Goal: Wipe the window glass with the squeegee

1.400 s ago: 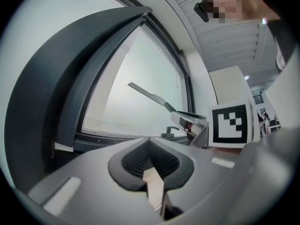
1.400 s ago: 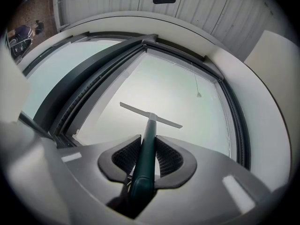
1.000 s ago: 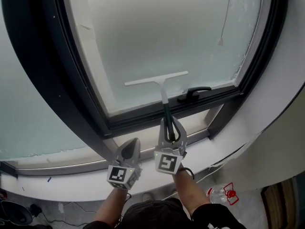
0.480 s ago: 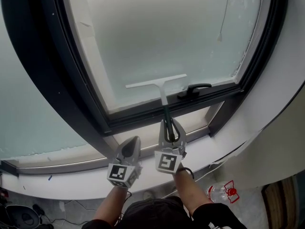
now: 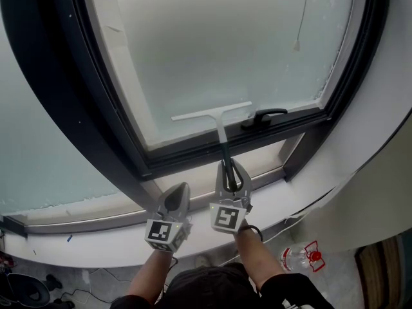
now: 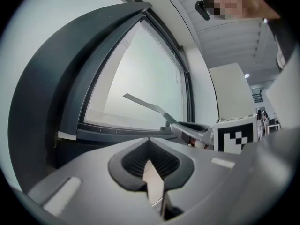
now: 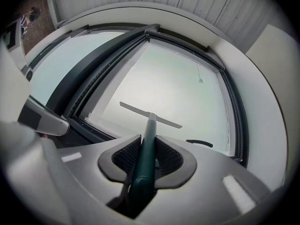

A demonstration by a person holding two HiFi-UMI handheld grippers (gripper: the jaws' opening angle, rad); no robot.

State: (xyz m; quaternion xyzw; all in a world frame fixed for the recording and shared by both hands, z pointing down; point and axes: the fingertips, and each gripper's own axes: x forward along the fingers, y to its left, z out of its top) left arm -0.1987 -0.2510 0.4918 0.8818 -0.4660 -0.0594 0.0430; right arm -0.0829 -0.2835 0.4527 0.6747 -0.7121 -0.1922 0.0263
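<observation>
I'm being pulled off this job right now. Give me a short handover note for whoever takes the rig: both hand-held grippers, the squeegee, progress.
Left hand-held gripper: shut, empty, idle below the window frame beside the right one.
Right hand-held gripper: shut on the squeegee by its dark green handle.
The squeegee's blade sits low on the window glass, just left of the window handle.
Done: squeegee gripped, blade at the glass.
Left: the glass looks evenly hazy, so the wiped area cannot be told; probably carry on stroke by stroke.
</observation>
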